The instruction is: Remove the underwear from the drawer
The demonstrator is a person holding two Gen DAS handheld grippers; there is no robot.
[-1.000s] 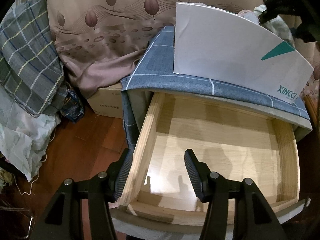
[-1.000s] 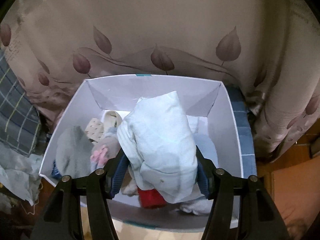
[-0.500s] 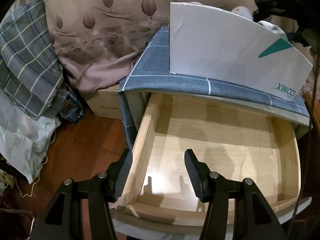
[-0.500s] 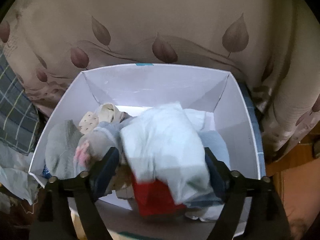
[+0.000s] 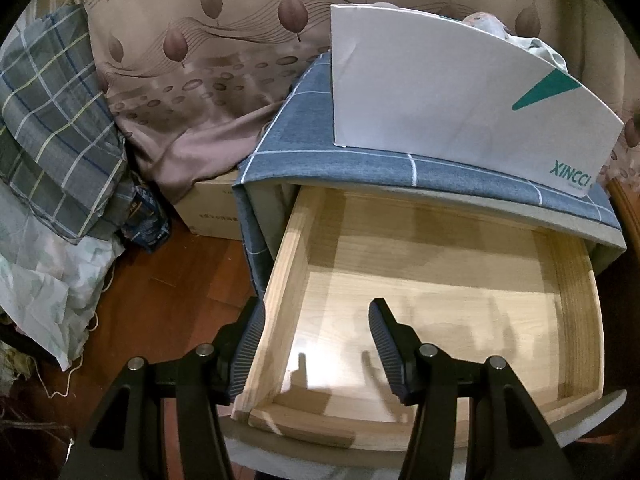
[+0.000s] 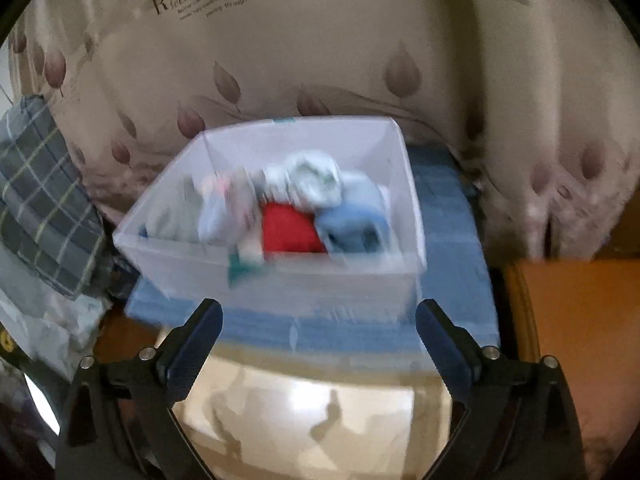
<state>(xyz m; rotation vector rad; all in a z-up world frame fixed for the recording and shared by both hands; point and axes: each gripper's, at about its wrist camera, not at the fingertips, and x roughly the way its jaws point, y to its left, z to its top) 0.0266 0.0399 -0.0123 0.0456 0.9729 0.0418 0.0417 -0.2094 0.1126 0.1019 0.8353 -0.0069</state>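
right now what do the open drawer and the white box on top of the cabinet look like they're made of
Drawer: pale wood, smooth, slightly glossy; grain lines and a light glare on its floor.
White box: probably thin card or stiff plastic sheet, matte; flat creased walls, printed green logo. Which of the two cannot be told.

The room is dim and warm. A bright glare lies on the drawer (image 5: 440, 300) floor, with soft shadows beside it. The right wrist view is smeared, probably by motion, so the box (image 6: 280, 272) looks unsharp. Both views bend strongly at dark corners.
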